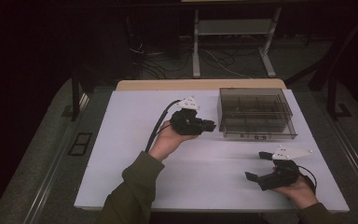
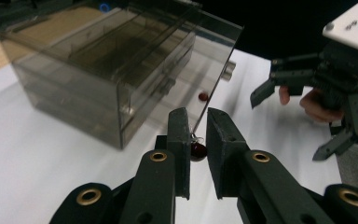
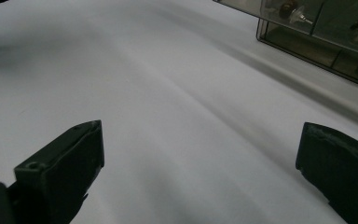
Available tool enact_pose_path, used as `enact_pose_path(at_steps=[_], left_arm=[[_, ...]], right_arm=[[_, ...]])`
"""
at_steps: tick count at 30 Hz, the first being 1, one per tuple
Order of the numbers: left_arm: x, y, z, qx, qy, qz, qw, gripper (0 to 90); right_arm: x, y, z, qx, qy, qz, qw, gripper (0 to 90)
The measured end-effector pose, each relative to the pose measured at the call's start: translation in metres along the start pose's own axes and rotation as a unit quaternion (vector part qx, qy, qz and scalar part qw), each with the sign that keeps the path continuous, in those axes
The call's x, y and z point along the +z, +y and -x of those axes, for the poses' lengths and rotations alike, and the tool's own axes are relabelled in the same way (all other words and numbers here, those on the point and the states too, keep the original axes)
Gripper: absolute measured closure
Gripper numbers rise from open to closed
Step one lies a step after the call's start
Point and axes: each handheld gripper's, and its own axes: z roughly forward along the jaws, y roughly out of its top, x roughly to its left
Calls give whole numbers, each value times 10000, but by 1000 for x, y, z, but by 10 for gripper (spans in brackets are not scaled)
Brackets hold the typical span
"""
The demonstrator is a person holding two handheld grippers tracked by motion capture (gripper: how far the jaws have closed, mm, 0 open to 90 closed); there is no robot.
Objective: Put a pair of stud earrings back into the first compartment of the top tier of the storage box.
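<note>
Pinched in the left gripper (image 2: pixel 196 135), a small dark red bead (image 2: pixel 198 150), just left of the smoked organiser box (image 1: pixel 255 113) on the worktop (image 1: pixel 135 140). Right gripper (image 1: pixel 263 165) wide open, empty, near right. Risk: tiny bead slipping, rolling away.

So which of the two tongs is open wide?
The right tongs, near the table's front edge: their jaws stand far apart with nothing between. The left tongs, by the smoky box, pinch a small dark red bead.
</note>
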Motion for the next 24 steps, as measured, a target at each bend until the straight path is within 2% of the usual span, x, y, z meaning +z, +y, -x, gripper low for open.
enact_pose_path(at_steps=[6, 8, 12, 19, 21, 24], left_arm=[[19, 14, -3, 12, -99, 66, 9999, 788], [26, 17, -3, 19, -145, 19, 9999, 788], [42, 20, -4, -6, -198, -23, 9998, 788], [67, 21, -7, -18, -158, -117, 9998, 787], [72, 21, -9, -23, -161, -166, 9997, 787], [77, 20, -11, -64, -143, -114, 9998, 768]], right_arm=[[-2, -1, 0, -1, 8, 13, 10000, 5], [-2, -1, 0, -5, 0, 32, 10000, 5], [-2, 0, 0, -12, -7, 50, 10000, 5], [-2, 0, -1, -20, -4, 44, 10000, 5], [-2, 0, 0, -22, -3, 48, 10000, 5], [-2, 0, 0, -26, 0, 54, 10000, 5]])
